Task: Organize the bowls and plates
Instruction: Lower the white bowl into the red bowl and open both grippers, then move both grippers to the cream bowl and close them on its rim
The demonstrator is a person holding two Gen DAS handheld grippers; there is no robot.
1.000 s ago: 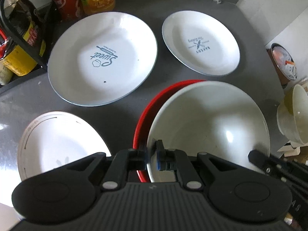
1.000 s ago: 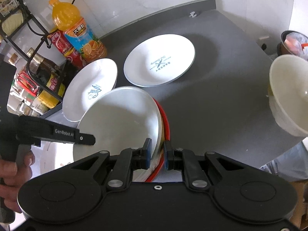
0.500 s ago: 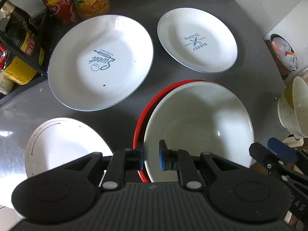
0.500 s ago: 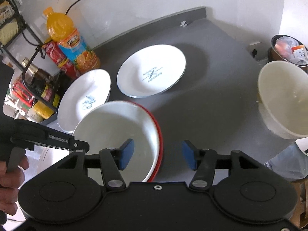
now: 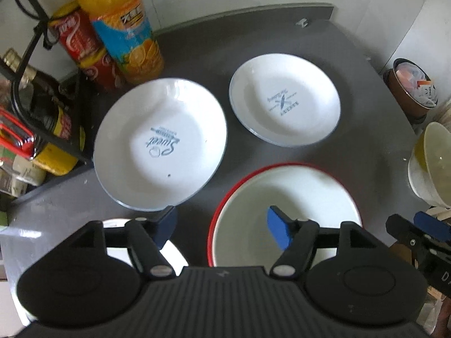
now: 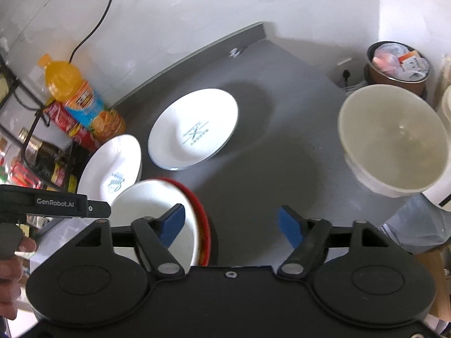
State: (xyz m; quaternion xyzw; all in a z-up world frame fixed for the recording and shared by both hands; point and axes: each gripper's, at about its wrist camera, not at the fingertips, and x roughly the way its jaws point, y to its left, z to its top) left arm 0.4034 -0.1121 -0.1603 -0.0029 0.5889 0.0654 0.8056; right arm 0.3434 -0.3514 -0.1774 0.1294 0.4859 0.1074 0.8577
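Note:
A white bowl (image 5: pixel 284 200) rests inside a red-rimmed bowl (image 5: pixel 282 165) on the grey counter (image 5: pixel 220 56). My left gripper (image 5: pixel 222 222) is open above the stack's near left rim and holds nothing. My right gripper (image 6: pixel 231 224) is open and empty, just right of the same stack (image 6: pixel 157 211). A white "Sweet" plate (image 5: pixel 160 143) lies at the left and a white "Bakery" plate (image 5: pixel 284 107) at the back right. Another white plate (image 5: pixel 174 253) lies partly hidden under my left gripper.
An orange juice bottle (image 5: pixel 124 28) and red cans (image 5: pixel 81 45) stand at the back left beside a black wire rack (image 5: pixel 36 107) of bottles. Cream stacked bowls (image 6: pixel 391 140) sit at the counter's right edge. A brown bin (image 6: pixel 397 64) stands beyond.
Both grippers have let go of the white bowl's rim and opened wide. The bowl now sits flat in the red-rimmed bowl. Both grippers have pulled back and up.

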